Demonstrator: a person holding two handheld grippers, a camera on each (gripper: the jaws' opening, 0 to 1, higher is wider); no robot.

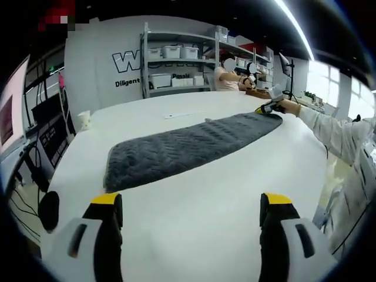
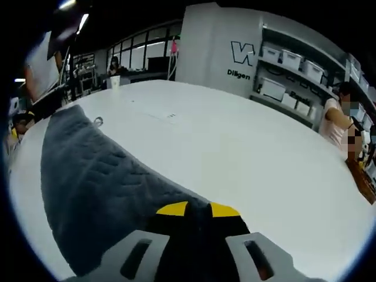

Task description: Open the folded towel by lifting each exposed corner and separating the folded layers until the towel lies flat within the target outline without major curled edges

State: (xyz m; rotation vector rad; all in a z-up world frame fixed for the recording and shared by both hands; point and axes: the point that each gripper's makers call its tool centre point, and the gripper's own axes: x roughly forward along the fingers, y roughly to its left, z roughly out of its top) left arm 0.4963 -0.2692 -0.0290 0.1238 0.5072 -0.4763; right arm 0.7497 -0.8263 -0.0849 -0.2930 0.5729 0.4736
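A long dark grey quilted towel (image 1: 176,150) lies stretched across the white table (image 1: 194,229). My left gripper (image 1: 191,202) hovers open above bare table, short of the towel's near end, nothing between its yellow-tipped fingers (image 1: 106,200). At the towel's far end my right gripper (image 1: 267,108) sits on the corner, held by a hand in a white sleeve. In the right gripper view the towel (image 2: 88,176) runs away to the left, and my right gripper (image 2: 198,210) has its yellow tips pressed together on the towel's edge.
Shelving (image 1: 176,59) with white bins stands behind the table, and a person (image 1: 226,76) sits beyond its far edge. A small white object (image 1: 85,120) rests at the table's left rim. Monitors and cables (image 1: 35,135) crowd the left side. A small ring-shaped item (image 2: 97,121) lies beside the towel.
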